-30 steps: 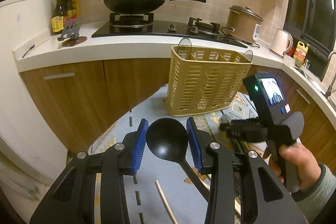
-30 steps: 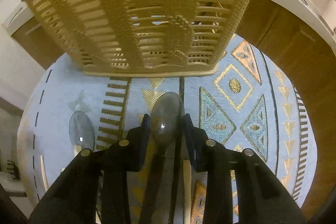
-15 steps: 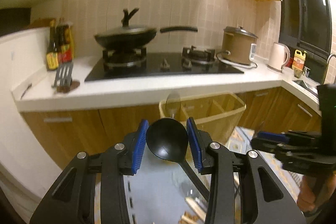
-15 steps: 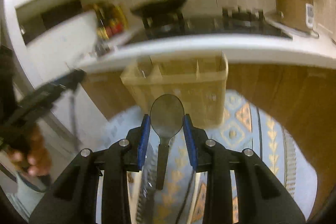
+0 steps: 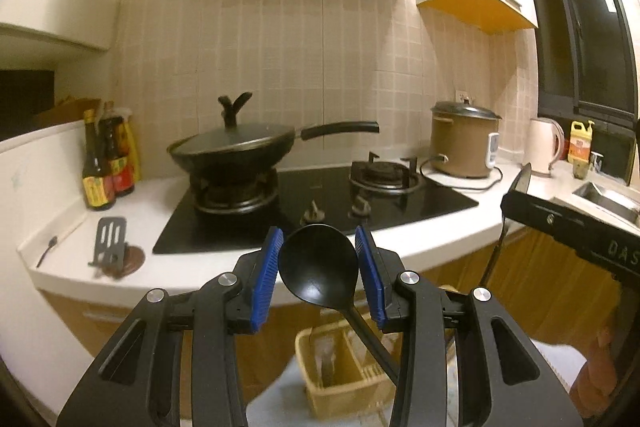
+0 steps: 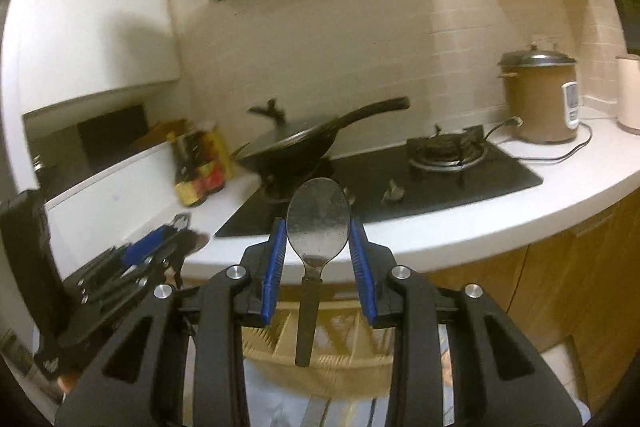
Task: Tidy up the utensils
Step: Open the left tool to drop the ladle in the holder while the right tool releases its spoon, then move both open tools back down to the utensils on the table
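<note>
The left hand-held gripper (image 5: pixel 319 277) clamped a black plastic ladle (image 5: pixel 318 265) by its bowl, the right hand-held gripper (image 6: pixel 318 253) a steel spoon (image 6: pixel 318 221); both handles hung down toward the tan slatted basket (image 6: pixel 320 355) directly below, nearer than the white surface (image 6: pixel 460 223).

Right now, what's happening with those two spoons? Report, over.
Left tongs shut on black plastic ladle. Right tongs shut on silver metal spoon. Tan slatted basket below both, nothing blocking it.

Right tongs (image 6: pixel 318 235) clamp metal spoon (image 6: pixel 318 217) above basket (image 6: pixel 340 363).
</note>
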A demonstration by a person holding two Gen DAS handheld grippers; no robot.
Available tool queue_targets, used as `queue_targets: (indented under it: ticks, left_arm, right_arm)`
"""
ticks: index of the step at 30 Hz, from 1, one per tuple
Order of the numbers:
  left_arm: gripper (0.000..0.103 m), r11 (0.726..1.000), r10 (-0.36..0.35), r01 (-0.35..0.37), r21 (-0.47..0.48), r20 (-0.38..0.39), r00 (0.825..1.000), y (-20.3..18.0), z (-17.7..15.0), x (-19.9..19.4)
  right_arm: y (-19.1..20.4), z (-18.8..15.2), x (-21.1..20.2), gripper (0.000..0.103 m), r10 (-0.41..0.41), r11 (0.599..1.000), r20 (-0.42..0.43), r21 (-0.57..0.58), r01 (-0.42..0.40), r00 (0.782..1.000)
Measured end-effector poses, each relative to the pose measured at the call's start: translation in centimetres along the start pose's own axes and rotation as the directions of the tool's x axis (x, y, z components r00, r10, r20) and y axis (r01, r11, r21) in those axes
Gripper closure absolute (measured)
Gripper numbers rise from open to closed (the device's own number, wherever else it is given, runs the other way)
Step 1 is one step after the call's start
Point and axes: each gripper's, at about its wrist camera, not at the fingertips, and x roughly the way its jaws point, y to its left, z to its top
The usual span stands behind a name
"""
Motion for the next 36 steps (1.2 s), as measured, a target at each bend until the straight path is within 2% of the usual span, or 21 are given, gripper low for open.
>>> queue_targets:
  ticks: [4,10,15,20,22,26,29,36]
  left_arm:
    - [0.067,0.999,0.04,-0.04,0.01,0.01,0.999,-0.8,-0.2,3.1]
    - [0.067,0.992,0.115,-0.114,0.044,-0.011,0.993,-2.1,-2.4,7.1]
    - [0.066,0.987,0.146,-0.144,0.072,-0.022,0.989,-2.8,-4.4,8.3]
    - [0.065,0.988,0.138,-0.135,0.075,-0.035,0.99,-2.7,-5.0,8.3]
    - [0.054,0.99,0.131,-0.127,0.068,-0.045,0.99,-2.5,-5.1,8.1]
    - [0.053,0.994,0.104,-0.101,0.049,-0.061,0.993,-1.8,-5.2,6.7]
    - [0.046,0.998,0.058,-0.06,-0.021,-0.079,0.995,-0.2,-4.9,4.8]
    - [0.045,0.985,-0.032,0.011,-0.171,-0.12,0.992,3.7,-4.8,-0.4]
  right_arm:
    - [0.2,-0.2,1.9,0.074,-0.107,0.992,0.041,-0.061,0.11,0.993]
    - [-0.5,-2.2,5.2,0.074,-0.098,0.993,-0.012,-0.065,0.097,0.995]
    - [-1.0,-3.8,6.3,0.074,-0.1,0.994,-0.051,-0.058,0.097,0.994]
    - [-1.8,-4.7,6.5,0.074,-0.08,0.997,-0.089,-0.017,0.079,0.993]
    - [-2.0,-4.9,6.4,0.074,-0.063,0.998,-0.107,0.0,0.063,0.992]
    - [-2.0,-4.9,5.8,0.073,-0.021,1.0,-0.155,0.019,0.024,0.988]
    - [-2.1,-4.9,4.8,0.047,0.013,0.999,-0.178,0.046,-0.005,0.984]
    - [-2.0,-4.8,0.1,0.047,0.043,0.997,-0.187,0.074,-0.03,0.981]
